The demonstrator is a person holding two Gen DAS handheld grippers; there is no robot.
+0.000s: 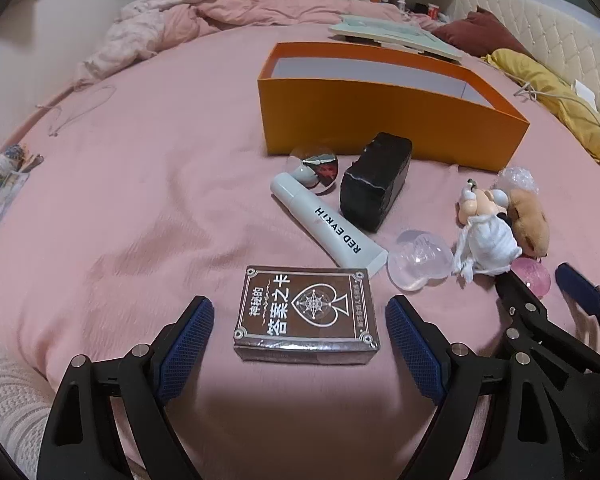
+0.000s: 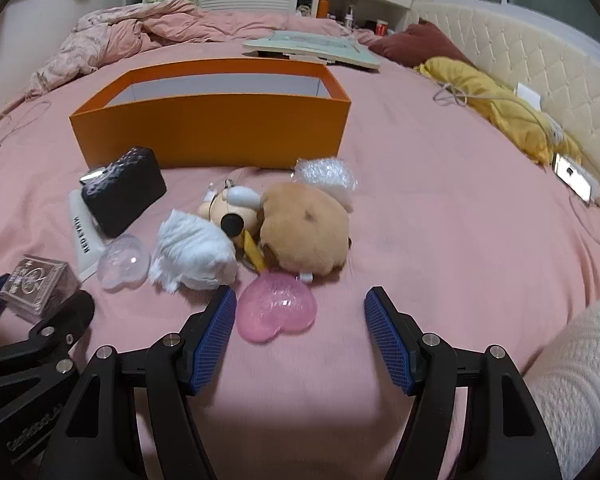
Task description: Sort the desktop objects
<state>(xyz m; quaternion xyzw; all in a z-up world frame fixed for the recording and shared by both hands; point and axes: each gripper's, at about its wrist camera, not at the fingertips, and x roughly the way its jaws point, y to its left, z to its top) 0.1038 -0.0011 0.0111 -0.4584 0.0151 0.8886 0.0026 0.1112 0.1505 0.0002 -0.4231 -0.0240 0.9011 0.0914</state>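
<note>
On a pink bedsheet lie a brown card box (image 1: 306,312), a white RED EARTH tube (image 1: 326,226), a black block (image 1: 376,182), a shiny round mirror (image 1: 316,168), a clear shell (image 1: 420,258), a white-clad doll (image 1: 484,236), a tan plush (image 2: 304,232) and a pink heart shell (image 2: 276,308). My left gripper (image 1: 300,334) is open, its pads on either side of the card box, not touching. My right gripper (image 2: 300,312) is open around the pink heart shell, which lies near the left pad. An orange open box (image 1: 380,120) stands behind.
Bubble wrap (image 2: 326,174) lies beside the plush. A pale green board (image 2: 312,48) lies beyond the orange box (image 2: 212,132). A crumpled pink quilt (image 1: 180,28) is at the back left; yellow cloth (image 2: 496,104) and a padded headboard (image 2: 540,64) are at the right.
</note>
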